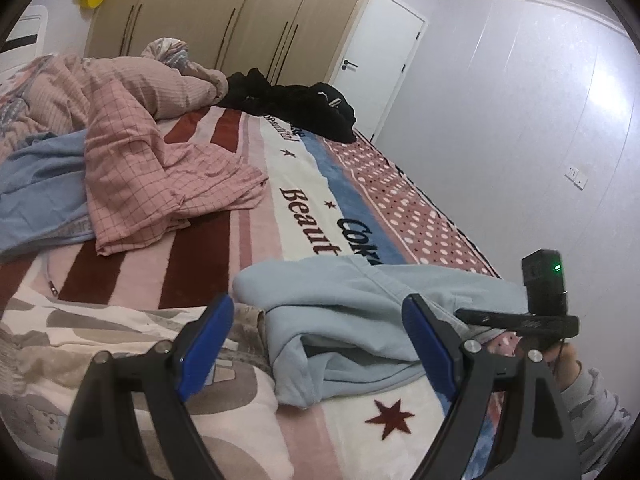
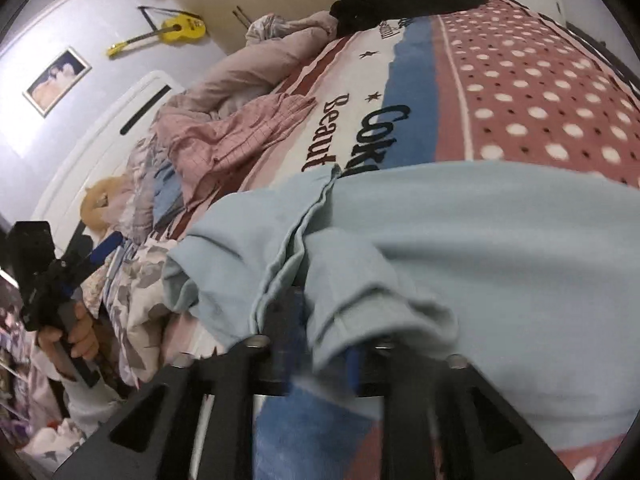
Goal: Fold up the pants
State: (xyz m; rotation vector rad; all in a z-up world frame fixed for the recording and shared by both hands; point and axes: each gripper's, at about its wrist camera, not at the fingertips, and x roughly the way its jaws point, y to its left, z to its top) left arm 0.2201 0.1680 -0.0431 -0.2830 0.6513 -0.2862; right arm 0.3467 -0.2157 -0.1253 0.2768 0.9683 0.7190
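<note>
While my left gripper (image 1: 316,344) is hovering with its fingers spread wide and empty, the pale blue pants (image 1: 360,320) are lying rumpled on the bed (image 1: 224,240) just ahead. Through the right camera, my right gripper (image 2: 320,344) is half closed around a fold of the pants (image 2: 460,248); I'm pinching both layers and lifting evenly.

Before me lay a striped blanket (image 1: 304,184), pink checked quilt (image 1: 160,168), black clothes (image 1: 296,104), yellow guitar (image 2: 180,30), white door (image 1: 380,60).
</note>
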